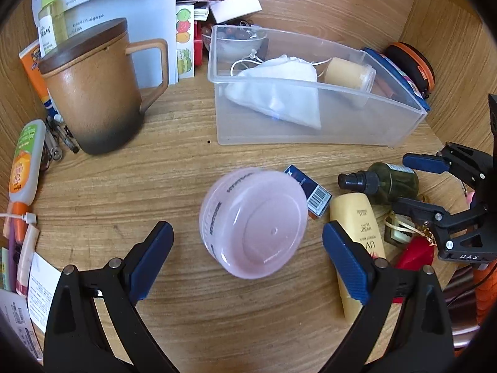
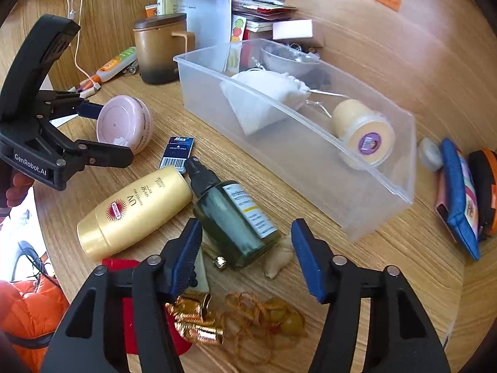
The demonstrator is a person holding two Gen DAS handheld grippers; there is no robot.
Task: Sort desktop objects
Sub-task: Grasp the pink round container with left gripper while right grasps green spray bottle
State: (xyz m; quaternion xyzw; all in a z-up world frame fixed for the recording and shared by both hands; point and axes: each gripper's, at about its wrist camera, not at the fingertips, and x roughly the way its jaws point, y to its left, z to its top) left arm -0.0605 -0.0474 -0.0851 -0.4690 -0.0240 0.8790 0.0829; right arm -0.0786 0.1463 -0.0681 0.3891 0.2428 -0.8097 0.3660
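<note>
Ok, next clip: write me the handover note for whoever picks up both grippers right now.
Left gripper: jaws open, empty, either side of the pink jar, which lies on its side on the desk.
Right gripper: jaws open, empty, over the base of the green spray bottle.
Already in the clear bin: white pouch and cream jar.
Left on the desk: pink jar, spray bottle, gold sunscreen bottle, small blue box, gold trinkets.
</note>
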